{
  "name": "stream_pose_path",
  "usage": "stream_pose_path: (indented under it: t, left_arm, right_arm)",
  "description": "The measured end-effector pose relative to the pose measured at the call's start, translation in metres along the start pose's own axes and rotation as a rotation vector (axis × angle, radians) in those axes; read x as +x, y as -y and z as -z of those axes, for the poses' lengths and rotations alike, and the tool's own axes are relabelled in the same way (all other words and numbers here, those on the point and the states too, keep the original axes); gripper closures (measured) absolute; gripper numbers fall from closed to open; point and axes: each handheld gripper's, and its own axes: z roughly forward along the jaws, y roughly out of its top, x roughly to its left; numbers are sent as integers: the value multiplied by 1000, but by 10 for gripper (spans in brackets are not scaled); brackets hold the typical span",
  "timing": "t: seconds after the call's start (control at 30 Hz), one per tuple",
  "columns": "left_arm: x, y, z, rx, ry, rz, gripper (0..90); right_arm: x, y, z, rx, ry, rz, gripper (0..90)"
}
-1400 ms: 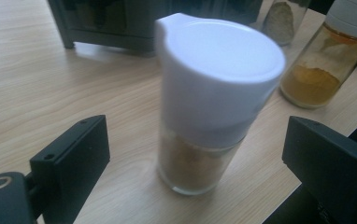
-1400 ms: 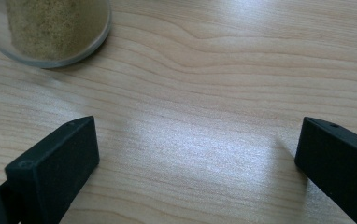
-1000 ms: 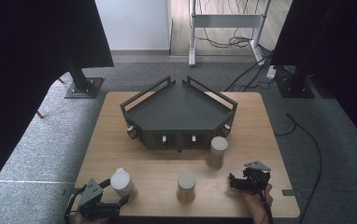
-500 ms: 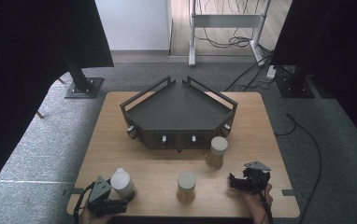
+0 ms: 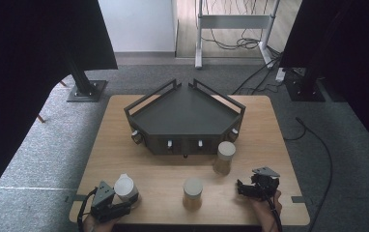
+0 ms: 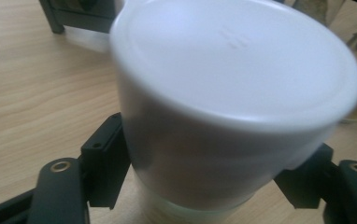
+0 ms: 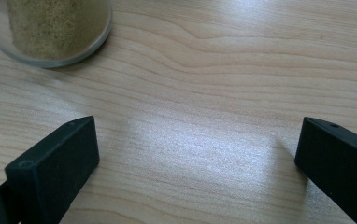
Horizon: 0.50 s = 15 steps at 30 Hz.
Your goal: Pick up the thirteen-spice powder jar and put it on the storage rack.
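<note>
At the lower left of the high view, the left gripper [image 5: 124,205] has just closed its jaws around a white-lidded jar [image 5: 125,187] that stands upright at the near edge of the wooden table [image 5: 120,140]; in the left gripper view the black pads press the jar's sides just under its lid. At the lower right, the right gripper [image 5: 243,187] rests with jaws wide and nothing between them. A jar of tan powder [image 5: 192,193] stands between the two grippers, a taller jar [image 5: 224,157] lies beyond it, and the dark angled tray [image 5: 185,116] sits farthest, straight ahead and above the held jar in frame.
</note>
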Motion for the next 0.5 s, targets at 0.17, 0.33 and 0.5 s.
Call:
stream_pose_path:
  t: [0.17,0.33,0.5]
  left_arm:
    - [-4,0,0,-1,-15,-2,305]
    - [-7,-2,0,3,-21,-8,306]
    - [-13,-5,3,-13,-31,-32,306]
  right_arm:
    - [0,0,0,0,-1,0,0]
    - [0,0,0,0,-2,1,0]
    - [0,0,0,0,-2,2,0]
